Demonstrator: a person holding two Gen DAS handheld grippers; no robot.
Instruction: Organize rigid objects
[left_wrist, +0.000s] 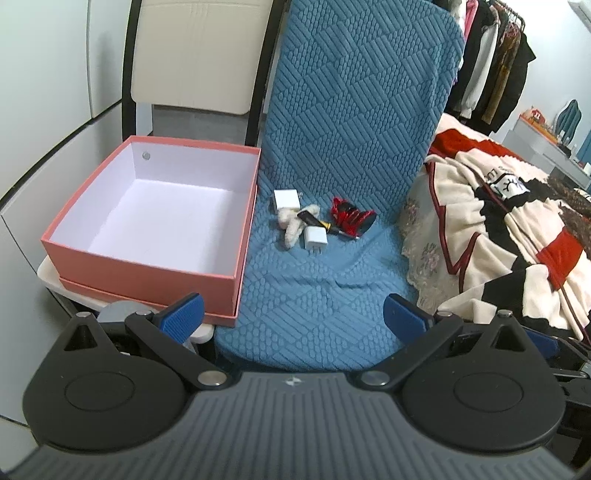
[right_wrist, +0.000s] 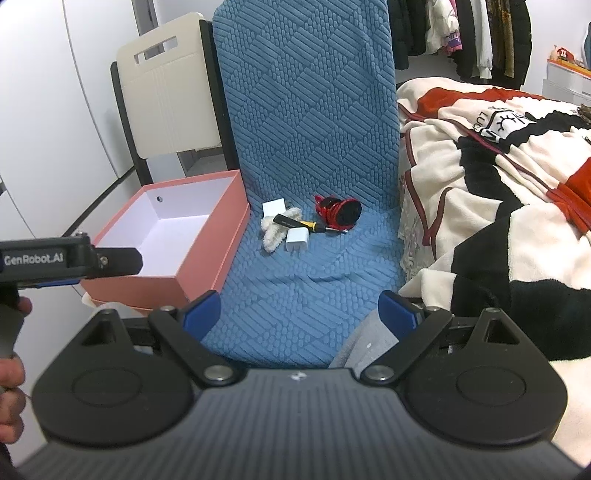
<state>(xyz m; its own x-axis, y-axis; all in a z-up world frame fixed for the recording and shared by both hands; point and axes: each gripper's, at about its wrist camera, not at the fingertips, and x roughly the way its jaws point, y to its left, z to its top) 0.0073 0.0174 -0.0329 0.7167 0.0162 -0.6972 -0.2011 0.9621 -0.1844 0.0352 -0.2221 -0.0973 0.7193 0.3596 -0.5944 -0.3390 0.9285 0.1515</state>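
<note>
**Blue-cushioned seat holds the clutter, pink box waits alongside**

Blue quilted fabric covers a chair (left_wrist: 332, 280) from seat to backrest, and the small things lie bunched near the back edge of that seat. A white square adapter (left_wrist: 285, 199) sits furthest back on the left of the group. Just in front of it a fluffy cream toy (left_wrist: 291, 225) sprawls, with a black-and-yellow screwdriver (left_wrist: 325, 224) lying across it and pointing toward the right edge of the seat. A white plug charger (left_wrist: 314, 238) lies touching the toy's front side, prongs toward the seat's front edge. A red and black bundle (left_wrist: 352, 216) rests at the right of the cluster, beside the screwdriver's tip.

An open pink box (left_wrist: 147, 266) with a white interior stands on a pale stool just beside the seat's left edge; nothing shows inside it. A cream chair back (left_wrist: 199, 55) rises behind the box, and a red, black and cream blanket (left_wrist: 517, 236) is heaped on the bed off the seat's right edge.

The left gripper (left_wrist: 293, 314) hovers over the seat's front edge, its blue pads spread wide with nothing between them. The right gripper (right_wrist: 300, 308) hangs likewise near the front edge, fingers wide apart and gripping nothing. In the right wrist view the left gripper's body shows at the left, in front of the box.
</note>
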